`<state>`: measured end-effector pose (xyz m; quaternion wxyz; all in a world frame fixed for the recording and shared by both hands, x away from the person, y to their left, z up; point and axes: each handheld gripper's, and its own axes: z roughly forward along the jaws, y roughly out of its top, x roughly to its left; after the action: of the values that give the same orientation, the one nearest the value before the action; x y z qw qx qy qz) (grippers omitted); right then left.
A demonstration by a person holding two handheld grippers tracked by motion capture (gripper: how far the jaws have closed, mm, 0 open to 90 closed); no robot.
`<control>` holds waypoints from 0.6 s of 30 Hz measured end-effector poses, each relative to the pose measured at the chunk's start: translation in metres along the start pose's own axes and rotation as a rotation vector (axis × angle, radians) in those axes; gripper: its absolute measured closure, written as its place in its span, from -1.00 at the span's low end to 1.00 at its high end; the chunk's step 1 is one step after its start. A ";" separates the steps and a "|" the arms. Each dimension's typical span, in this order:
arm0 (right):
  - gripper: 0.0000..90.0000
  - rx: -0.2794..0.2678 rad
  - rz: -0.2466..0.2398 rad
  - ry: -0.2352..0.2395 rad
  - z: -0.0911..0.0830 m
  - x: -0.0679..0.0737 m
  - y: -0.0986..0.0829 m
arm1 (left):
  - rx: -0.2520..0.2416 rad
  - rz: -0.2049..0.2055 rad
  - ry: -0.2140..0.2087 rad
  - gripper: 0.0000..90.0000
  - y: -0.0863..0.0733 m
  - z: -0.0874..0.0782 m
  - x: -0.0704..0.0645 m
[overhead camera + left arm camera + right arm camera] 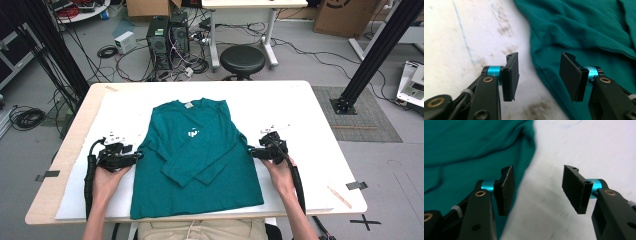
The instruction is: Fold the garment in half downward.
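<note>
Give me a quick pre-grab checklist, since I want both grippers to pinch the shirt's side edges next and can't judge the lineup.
1. Left gripper open: ok.
2. Right gripper open: ok.
3. Green shirt lies flat, sleeves folded across the front: ok.
4. Shirt edge between left jaws: ok, the hem runs through the gap.
5. Shirt edge between right jaws: ok, barely; it lies close to one jaw.
6. Jaw height over the white table: cannot tell.

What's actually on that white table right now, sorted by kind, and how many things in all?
Teal shirt: 1
Grippers: 2, the left gripper and the right gripper, both open, one at each side edge of the shirt
Total: 3
</note>
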<state>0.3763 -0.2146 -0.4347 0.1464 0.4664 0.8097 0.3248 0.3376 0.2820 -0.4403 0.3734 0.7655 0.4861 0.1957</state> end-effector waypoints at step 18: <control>0.69 0.002 -0.192 0.075 -0.030 0.042 -0.049 | 0.012 0.063 -0.044 0.53 -0.030 -0.021 -0.033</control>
<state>0.3061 -0.2074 -0.4421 0.1459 0.3744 0.8559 0.3255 0.2908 0.2682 -0.4471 0.3729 0.7869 0.4545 0.1876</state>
